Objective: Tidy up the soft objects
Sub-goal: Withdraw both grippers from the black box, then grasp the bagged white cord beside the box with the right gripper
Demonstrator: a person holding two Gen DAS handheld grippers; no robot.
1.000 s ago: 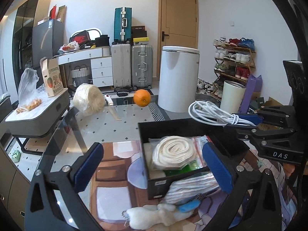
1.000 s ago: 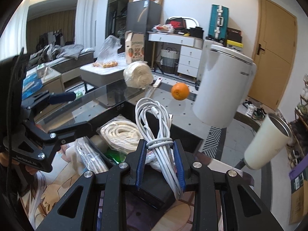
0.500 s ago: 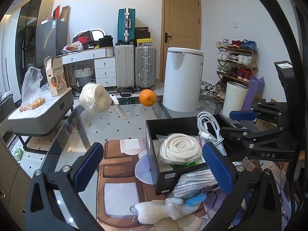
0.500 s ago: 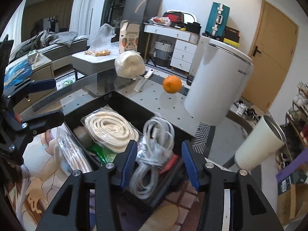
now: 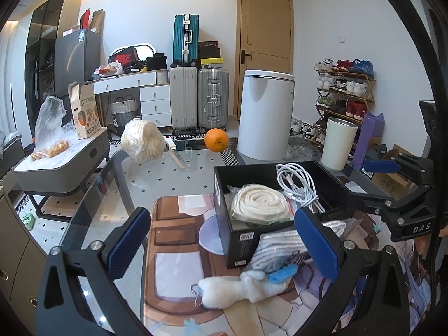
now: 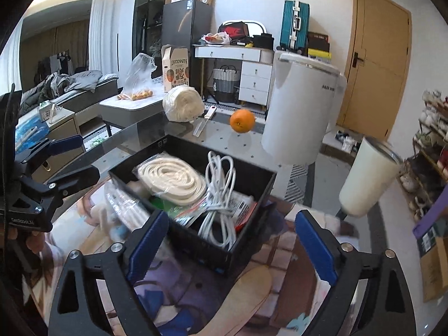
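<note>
Cable (image 6: 219, 193) inside black box (image 6: 253, 193), both hand-held grippers (image 5: 224, 240) (image 6: 232, 243) spread wide, empty.

1. Your left gripper (image 5: 224, 238) is spread wide with nothing between its fingers.
2. The black box (image 5: 238, 240) ahead holds a white rope coil (image 5: 259, 204) and a white cable (image 5: 296, 182).
3. A striped cloth (image 5: 277, 246) and a plush toy (image 5: 238, 289) lie in front of the box.
4. Your right gripper (image 5: 366, 179) stands open beside the box.

Ahead of my spread left jaws I see a matt black box (image 5: 224, 196), its sides like card, holding a smooth white plastic cable (image 5: 296, 184) and soft woven rope (image 5: 260, 204). Nearer, a fluffy plush toy (image 5: 238, 288) lies on the glossy glass table (image 5: 92, 196).
</note>
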